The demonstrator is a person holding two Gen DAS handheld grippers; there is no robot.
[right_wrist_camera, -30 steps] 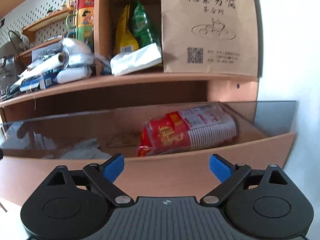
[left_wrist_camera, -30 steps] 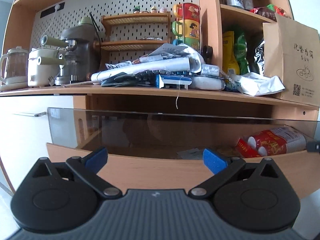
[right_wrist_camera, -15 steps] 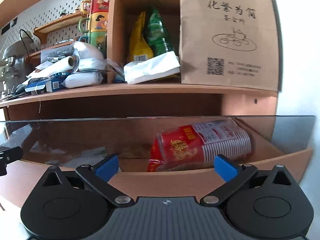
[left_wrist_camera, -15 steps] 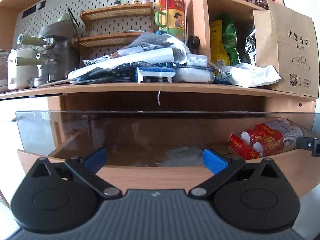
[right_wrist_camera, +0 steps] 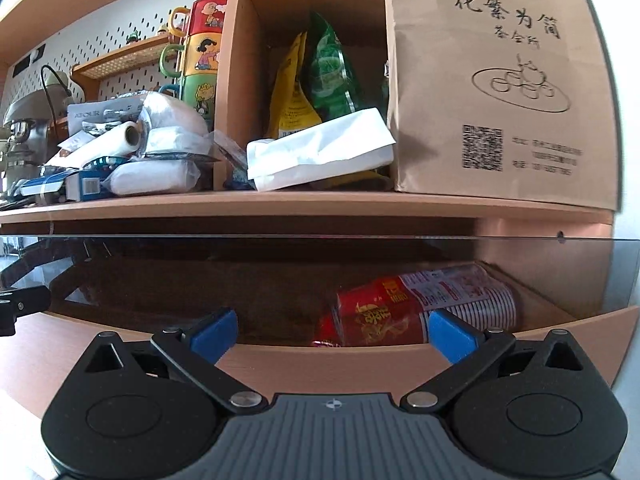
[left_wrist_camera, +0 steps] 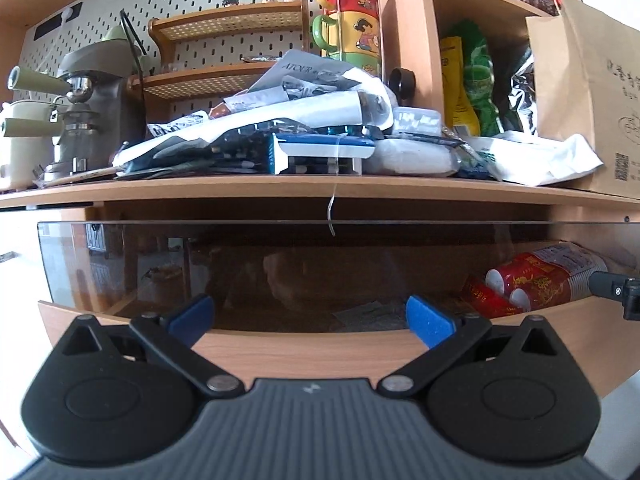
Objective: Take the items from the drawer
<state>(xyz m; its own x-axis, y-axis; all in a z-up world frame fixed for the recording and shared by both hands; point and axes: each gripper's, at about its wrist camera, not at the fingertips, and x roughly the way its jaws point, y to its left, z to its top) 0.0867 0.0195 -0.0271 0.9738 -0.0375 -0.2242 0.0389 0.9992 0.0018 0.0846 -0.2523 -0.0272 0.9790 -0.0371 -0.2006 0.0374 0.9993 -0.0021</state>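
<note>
The wooden drawer stands pulled out under the shelf, with a dark glass panel rising above its front. A red and white sleeve of paper cups lies on its side at the drawer's right end. Some flat clear packets lie on the drawer floor near the middle. My left gripper hangs open before the drawer's front, nothing between its blue pads. My right gripper is wide open just in front of the cup sleeve, apart from it.
The shelf above carries a heap of wrapped packets and boxes, stacked cartoon mugs, snack bags, a white bag and a brown paper bag. A coffee machine stands at the left.
Both grippers have drawn closer to the drawer and sunk slightly; the view now looks lower through the glass. The right gripper's jaws spread a little wider. Nothing was taken hold of.
</note>
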